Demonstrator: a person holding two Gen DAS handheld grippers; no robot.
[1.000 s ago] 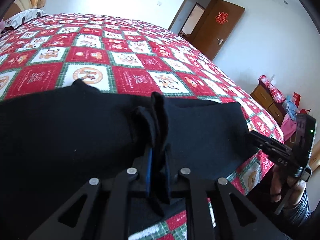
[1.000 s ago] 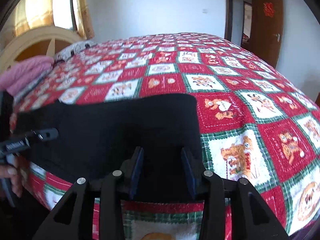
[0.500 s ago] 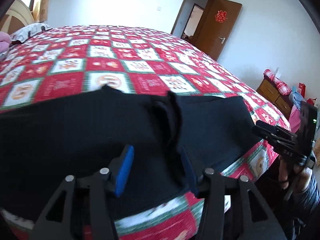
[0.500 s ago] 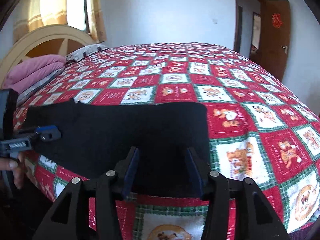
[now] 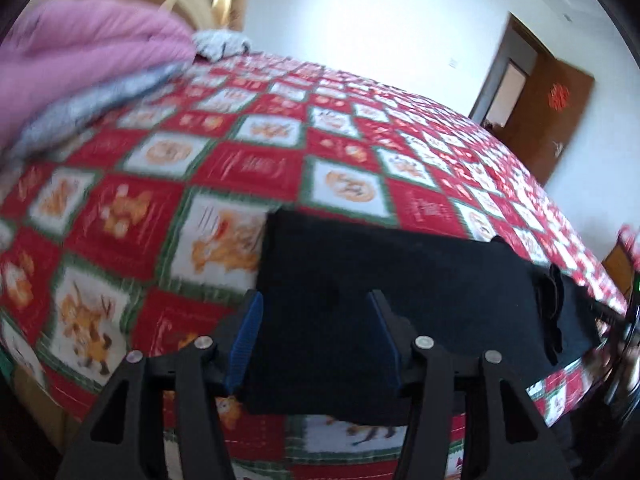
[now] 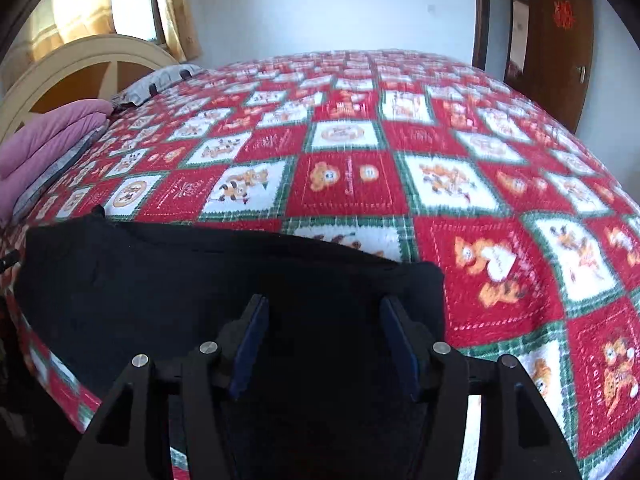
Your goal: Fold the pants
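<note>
Left wrist view, bottom centre: the left gripper [image 5: 316, 340] stands with its jaws apart and opening. Its blue pads [image 5: 245, 344] press on nothing. The black pants [image 5: 400, 288] lie flat beneath and just beyond the fingers, their left end framed between the two fingertips, the cloth running from the lower centre toward the right edge of the frame. A small bunched fold [image 5: 554, 304] of the same cloth stands up near the right end.

Right wrist view, bottom centre: the right gripper [image 6: 324, 340] likewise has its jaws apart and opening, with no cloth pinched. The pants [image 6: 180, 280] fill the lower left and centre of this frame; their right end stops just right of the right-hand finger, and the fingertips hang over the dark cloth. Contact between fingertips and cloth cannot be told.

The pants rest on the near edge of a bed under a red, white and green checked bedspread [image 6: 400, 152]. Farther off, upper left, lie folded pink bedding [image 5: 80, 52] and a cream headboard [image 6: 80, 64]. A brown door [image 6: 560, 40] stands at the far right.
</note>
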